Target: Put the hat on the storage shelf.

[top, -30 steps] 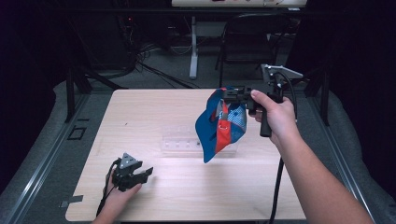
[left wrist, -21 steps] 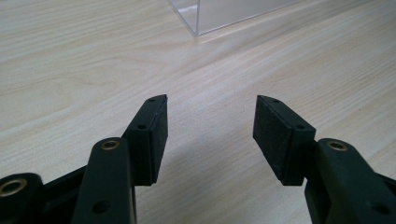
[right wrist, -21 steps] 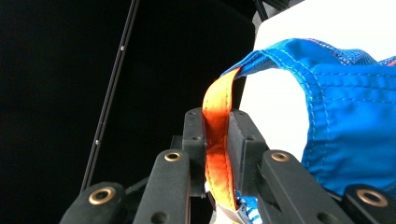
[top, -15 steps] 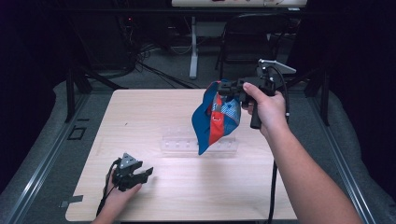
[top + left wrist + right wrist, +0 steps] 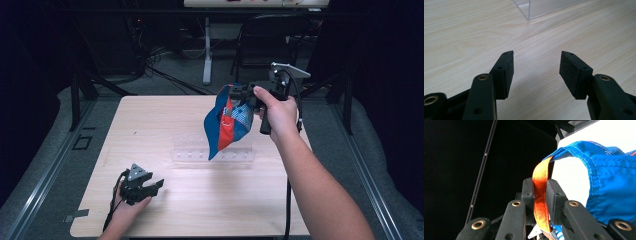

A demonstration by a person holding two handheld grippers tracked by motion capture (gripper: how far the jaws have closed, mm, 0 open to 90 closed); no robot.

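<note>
right gripper [image 5: 243, 95]: held above the far right part of the table [image 5: 150, 130], at about 1 o'clock from the table's middle in the high view. its jaws are clenched on an orange strap [image 5: 540, 192]; in the right gripper view the strap runs straight up between the two black pads and both pads press flat against it. the strap joins the blue fabric of a bag [image 5: 225, 125] at a stitched hem above the jaws.

bag: blue with an orange-red band and a checked patch, hanging free in the air from the strap, its pointed lower end toward 7 o'clock. it hangs over the clear plastic tray [image 5: 212, 152], which lies on the table just right of centre. whether the bag's tip touches the tray cannot be told from the high view. a small metal clip shows at the lower edge of the right gripper view, below the pads.

left gripper [image 5: 150, 186]: resting low at the near left of the table, about 7 o'clock from centre, well apart from the bag. in the left gripper view its jaws stand released, pads wide apart with bare wood between them. a corner of the clear tray lies at 12 o'clock ahead of them.
</note>
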